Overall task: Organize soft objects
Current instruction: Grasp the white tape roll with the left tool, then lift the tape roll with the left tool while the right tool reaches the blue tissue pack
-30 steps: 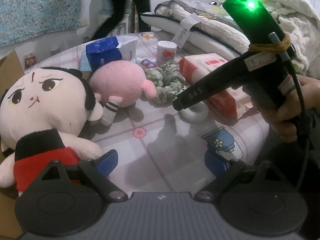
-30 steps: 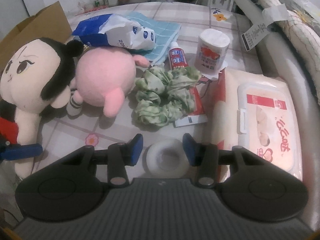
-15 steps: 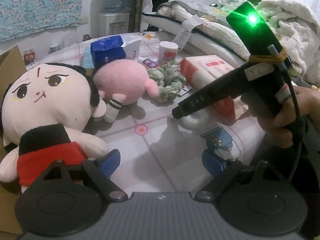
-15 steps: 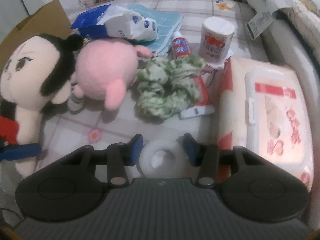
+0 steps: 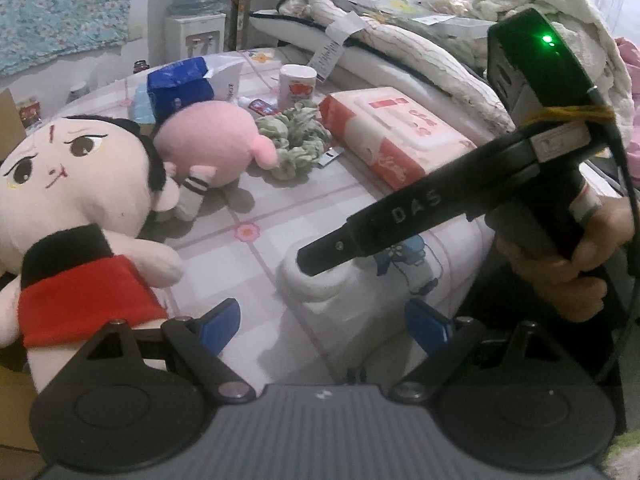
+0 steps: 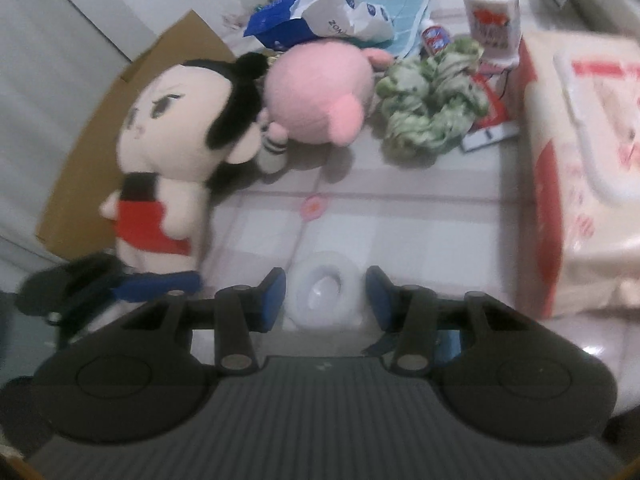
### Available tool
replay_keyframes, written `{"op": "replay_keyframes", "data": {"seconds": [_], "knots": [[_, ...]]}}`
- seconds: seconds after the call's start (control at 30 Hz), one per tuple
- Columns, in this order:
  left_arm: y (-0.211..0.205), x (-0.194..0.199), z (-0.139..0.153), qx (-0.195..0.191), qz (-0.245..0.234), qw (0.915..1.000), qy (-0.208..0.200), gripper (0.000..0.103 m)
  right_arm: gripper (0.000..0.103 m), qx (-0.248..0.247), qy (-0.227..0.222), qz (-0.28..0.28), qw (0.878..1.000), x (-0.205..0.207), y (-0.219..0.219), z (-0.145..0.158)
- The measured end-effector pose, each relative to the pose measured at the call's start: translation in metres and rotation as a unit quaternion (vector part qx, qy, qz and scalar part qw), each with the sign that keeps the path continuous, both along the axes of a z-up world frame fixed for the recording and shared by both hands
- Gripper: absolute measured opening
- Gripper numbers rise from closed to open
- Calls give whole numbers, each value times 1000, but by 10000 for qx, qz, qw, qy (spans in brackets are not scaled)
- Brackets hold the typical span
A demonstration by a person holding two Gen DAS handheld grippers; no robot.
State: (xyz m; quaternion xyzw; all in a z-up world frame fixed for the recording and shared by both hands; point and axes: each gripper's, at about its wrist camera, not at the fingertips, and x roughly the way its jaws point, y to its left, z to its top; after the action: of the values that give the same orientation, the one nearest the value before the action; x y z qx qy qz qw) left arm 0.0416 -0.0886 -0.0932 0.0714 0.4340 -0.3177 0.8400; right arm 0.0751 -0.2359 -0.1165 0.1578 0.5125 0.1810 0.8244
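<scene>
Near the table's front edge, a white tape roll (image 6: 323, 295) sits between my right gripper's (image 6: 326, 300) parted pads, untouched. Behind lie a green scrunchie (image 6: 432, 98), pink plush (image 6: 316, 94), doll (image 6: 176, 136) and wipes pack (image 6: 584, 152). My left gripper (image 5: 320, 322) gapes empty.

Dim indoor light, soft shadows pooling under the toys on the desk (image 5: 280, 216). The right wrist view is smeared with motion blur (edges worst); the left is sharper. Both bend strongly at the rims.
</scene>
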Motion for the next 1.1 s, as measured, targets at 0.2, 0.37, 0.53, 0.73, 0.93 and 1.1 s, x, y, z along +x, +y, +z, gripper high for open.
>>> {"op": "replay_keyframes", "data": {"seconds": [0.2, 0.37, 0.53, 0.73, 0.93, 1.1], "knots": [[-17, 6, -3, 122, 36, 9998, -121, 90, 45, 909, -40, -517, 9945, -13, -31, 3], [-30, 22, -8, 230, 153, 9996, -94, 79, 45, 923, -351, -807, 9918, -28, -50, 9], [-38, 41, -23, 404, 333, 9984, 190, 63, 45, 961, -476, -998, 9892, -42, -66, 11], [-46, 41, -27, 537, 354, 9979, 87, 49, 45, 946, -550, -1126, 9876, -48, -75, 11], [-41, 42, -24, 524, 503, 9973, 42, 49, 45, 777, -702, -1087, 9885, -49, -71, 21], [-22, 31, -4, 312, 673, 9971, -180, 49, 46, 596, -845, -1011, 9895, -40, -64, 35]]}}
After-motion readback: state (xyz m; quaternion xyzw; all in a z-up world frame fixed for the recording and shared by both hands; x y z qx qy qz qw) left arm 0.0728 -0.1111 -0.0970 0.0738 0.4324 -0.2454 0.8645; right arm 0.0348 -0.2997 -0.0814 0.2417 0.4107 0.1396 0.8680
